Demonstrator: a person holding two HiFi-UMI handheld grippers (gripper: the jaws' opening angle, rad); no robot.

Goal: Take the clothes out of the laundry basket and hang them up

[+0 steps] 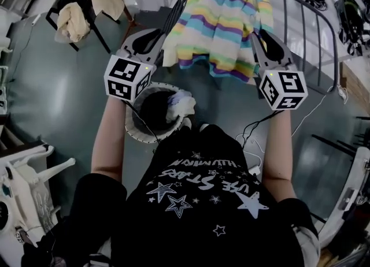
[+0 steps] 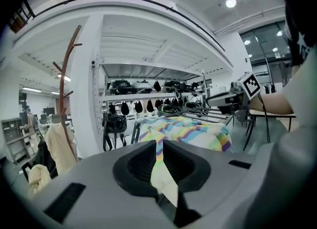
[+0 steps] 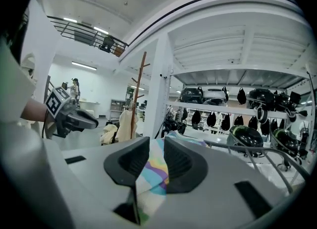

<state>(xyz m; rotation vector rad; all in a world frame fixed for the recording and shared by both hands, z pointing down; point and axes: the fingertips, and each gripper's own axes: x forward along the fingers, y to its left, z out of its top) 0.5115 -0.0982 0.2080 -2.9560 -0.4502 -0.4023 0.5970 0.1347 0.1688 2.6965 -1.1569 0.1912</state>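
nearest, the round white mesh laundry basket (image 1: 139,134) on the floor holds at least one pale crumpled garment (image 1: 182,105), so unloading is not finished. above it, the left gripper (image 2: 158,149) and right gripper (image 3: 154,159) each have jaws pinching an edge of the pastel rainbow-striped shirt (image 1: 222,23), which lies draped over the grey metal drying rack (image 1: 285,23). judged: this hang is nearly complete, with release outstanding. beyond, beige clothes (image 1: 72,20) lie on a dark chair.
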